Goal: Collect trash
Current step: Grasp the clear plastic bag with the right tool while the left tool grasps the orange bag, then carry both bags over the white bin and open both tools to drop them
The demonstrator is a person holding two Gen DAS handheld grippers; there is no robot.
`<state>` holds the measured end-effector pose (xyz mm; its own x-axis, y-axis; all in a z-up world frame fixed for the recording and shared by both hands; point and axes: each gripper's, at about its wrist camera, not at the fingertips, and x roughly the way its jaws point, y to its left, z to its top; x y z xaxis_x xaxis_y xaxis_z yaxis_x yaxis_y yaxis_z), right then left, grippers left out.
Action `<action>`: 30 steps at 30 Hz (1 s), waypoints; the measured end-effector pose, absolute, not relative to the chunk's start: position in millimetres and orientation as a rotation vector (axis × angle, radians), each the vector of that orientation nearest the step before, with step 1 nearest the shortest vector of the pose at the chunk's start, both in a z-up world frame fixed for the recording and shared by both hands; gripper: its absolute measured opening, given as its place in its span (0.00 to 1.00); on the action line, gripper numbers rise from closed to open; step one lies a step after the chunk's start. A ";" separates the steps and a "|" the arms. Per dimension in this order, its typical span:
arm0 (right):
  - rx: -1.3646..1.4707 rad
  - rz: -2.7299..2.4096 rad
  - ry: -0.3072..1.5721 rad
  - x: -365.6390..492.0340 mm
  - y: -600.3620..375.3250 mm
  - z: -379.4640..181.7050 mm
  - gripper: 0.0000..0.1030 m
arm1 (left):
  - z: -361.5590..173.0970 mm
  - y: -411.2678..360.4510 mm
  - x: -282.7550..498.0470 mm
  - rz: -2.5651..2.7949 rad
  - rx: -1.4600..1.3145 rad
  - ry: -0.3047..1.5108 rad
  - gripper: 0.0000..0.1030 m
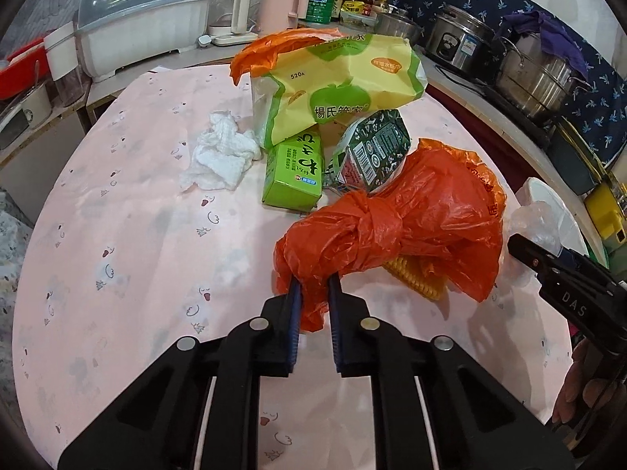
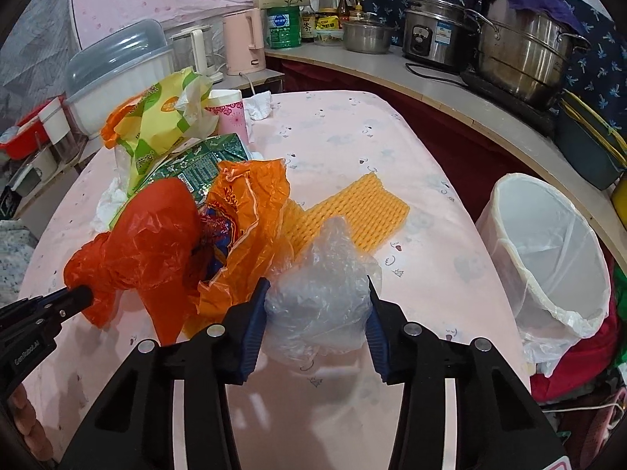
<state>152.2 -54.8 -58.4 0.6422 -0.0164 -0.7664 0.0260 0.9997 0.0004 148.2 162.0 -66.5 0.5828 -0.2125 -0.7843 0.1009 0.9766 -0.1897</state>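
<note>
My left gripper (image 1: 314, 284) is shut on the near end of a knotted red-orange plastic bag (image 1: 411, 219) lying on the pink table (image 1: 137, 274); it also shows in the right wrist view (image 2: 141, 243). My right gripper (image 2: 317, 293) is shut on a crumpled clear plastic bag (image 2: 321, 297), just above the table (image 2: 392, 313). A yellow foam net (image 2: 352, 207) lies beyond it. A white-lined trash bin (image 2: 548, 250) stands right of the table. A green box (image 1: 294, 172), a dark green carton (image 1: 372, 152), a yellow-green tissue pack (image 1: 337, 86) and a white tissue wad (image 1: 223, 152) lie further back.
A second orange bag (image 2: 250, 211) lies open beside the red one. A pink paper cup (image 2: 231, 113) stands behind the trash pile. Counters behind hold a dish cover (image 1: 141, 19), kettles (image 1: 282, 0) and steel pots (image 2: 525, 47).
</note>
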 end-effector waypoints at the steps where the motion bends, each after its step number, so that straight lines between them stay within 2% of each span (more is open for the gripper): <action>1: 0.013 -0.023 0.871 149.3 -56.4 -58.0 0.41 | -64.8 162.2 146.0 -0.187 -0.132 0.932 0.16; 3: 0.021 -0.021 0.865 142.4 -59.4 -56.2 0.41 | -60.7 162.6 140.5 -0.202 -0.142 0.932 0.21; 5: 0.043 -0.008 0.863 136.0 -63.6 -53.6 0.41 | -56.6 163.4 135.0 -0.199 -0.137 0.919 0.52; 7: 0.053 -0.004 0.860 131.2 -66.6 -51.6 0.41 | -51.2 162.9 130.2 -0.188 -0.117 0.886 0.63; 8: 0.051 -0.002 0.862 128.7 -67.9 -51.6 0.41 | -48.7 162.2 130.1 -0.187 -0.103 0.875 0.67; 16: 0.110 0.011 0.882 115.2 -83.9 -52.1 0.41 | -53.7 145.2 158.5 -0.232 0.019 0.836 0.68; 19: 0.111 -0.002 0.890 115.6 -88.6 -54.6 0.41 | -65.9 134.9 170.7 -0.240 0.067 0.850 0.66; 21: 0.116 -0.009 0.897 115.4 -91.3 -56.9 0.41 | -72.6 130.5 175.6 -0.247 0.073 0.876 0.50; 22: 0.120 -0.012 0.900 114.8 -92.4 -57.8 0.41 | -74.5 129.6 176.7 -0.258 0.068 0.891 0.37; 23: 0.122 -0.013 0.900 114.1 -92.2 -57.8 0.41 | -75.9 128.9 177.3 -0.267 0.056 0.906 0.33; 25: 0.126 -0.015 0.896 113.2 -92.9 -56.2 0.41 | -75.0 128.2 174.1 -0.264 0.050 0.899 0.25; 30: 0.136 -0.012 0.859 111.2 -94.0 -42.9 0.41 | -67.9 126.6 163.7 -0.266 0.024 0.894 0.15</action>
<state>111.2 -94.0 -42.9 0.6537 0.0444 -0.7554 0.0652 0.9913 0.1147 163.7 126.6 -67.9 0.5961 -0.2187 -0.7725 0.2387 0.9669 -0.0896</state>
